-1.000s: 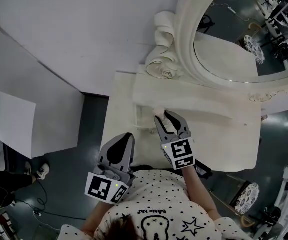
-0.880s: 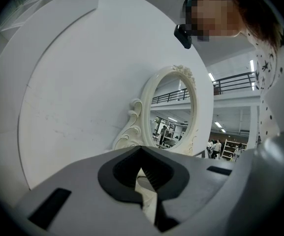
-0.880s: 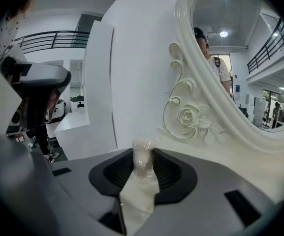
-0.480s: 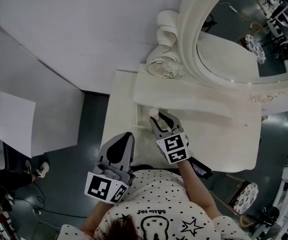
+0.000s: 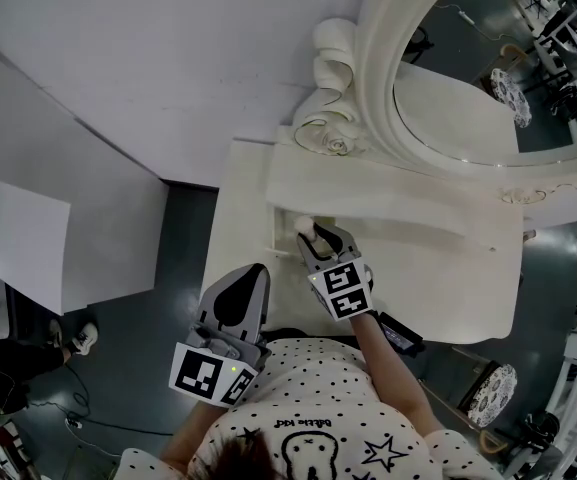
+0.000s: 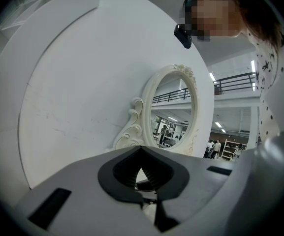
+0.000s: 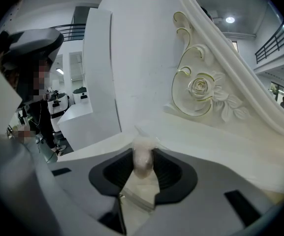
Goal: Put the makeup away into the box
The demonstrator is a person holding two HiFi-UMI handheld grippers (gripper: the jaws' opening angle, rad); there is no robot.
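The right gripper [image 5: 320, 235], just below the middle of the head view, is pinching a small pale, rounded makeup item [image 7: 142, 155] between its pads, so the jaws are standing partly apart around it. In the right gripper view the item is sitting upright at the centre, squeezed on both sides, and it is showing in the head view as a light blob at the jaw tips. It is hanging over the left end of the cream dressing table [image 5: 468, 298], at a box-like recess [image 5: 277, 236] below the raised back shelf. Whether anything is lying inside that recess cannot be made out. An ornate oval mirror [image 5: 468, 88] with a carved rose is filling the upper right. The left gripper [image 5: 251, 272], lower left of centre, is pointing towards the table's left edge with its jaws drawn together on nothing.
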